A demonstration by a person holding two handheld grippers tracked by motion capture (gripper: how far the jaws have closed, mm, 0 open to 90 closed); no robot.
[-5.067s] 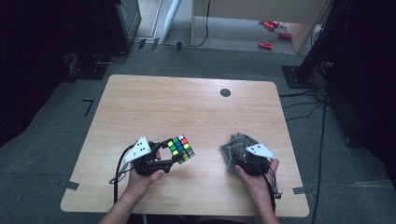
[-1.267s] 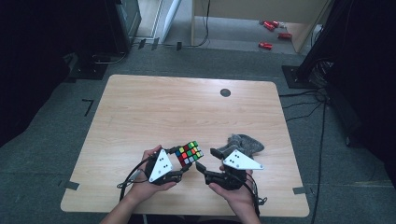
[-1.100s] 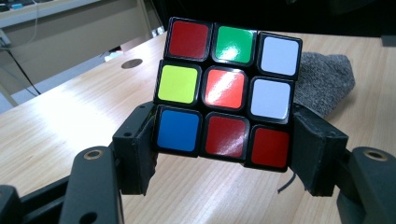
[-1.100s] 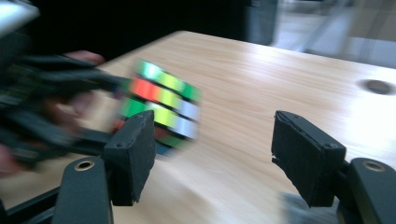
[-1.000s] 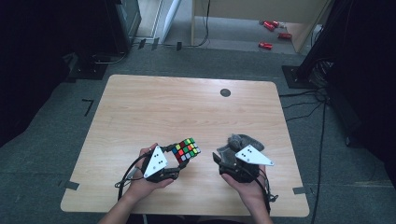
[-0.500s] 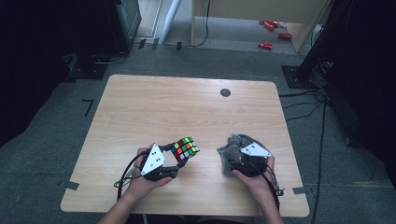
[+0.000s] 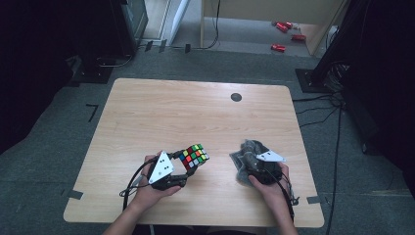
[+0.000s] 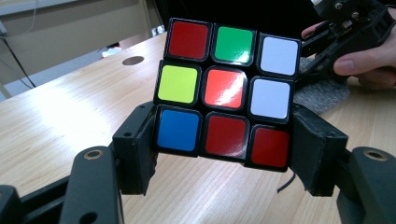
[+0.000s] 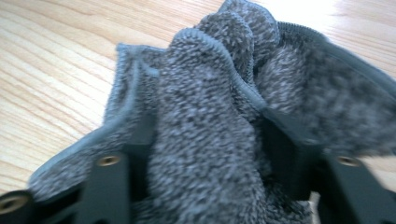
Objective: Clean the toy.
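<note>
The cube (image 8: 227, 88) shows red, green, white across the top row, yellow, red, white in the middle, blue, red, red below, all framed in black. The cloth (image 9: 219, 121) is grey and nubbly with a darker stitched edge; the table (image 7: 171, 112) is pale wood grain.

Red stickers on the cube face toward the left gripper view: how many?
4 on the cube: top-left corner, centre, bottom-middle and bottom-right. The centre one looks more orange-red under glare, so it may be orange. The other faces are hidden here.
</note>
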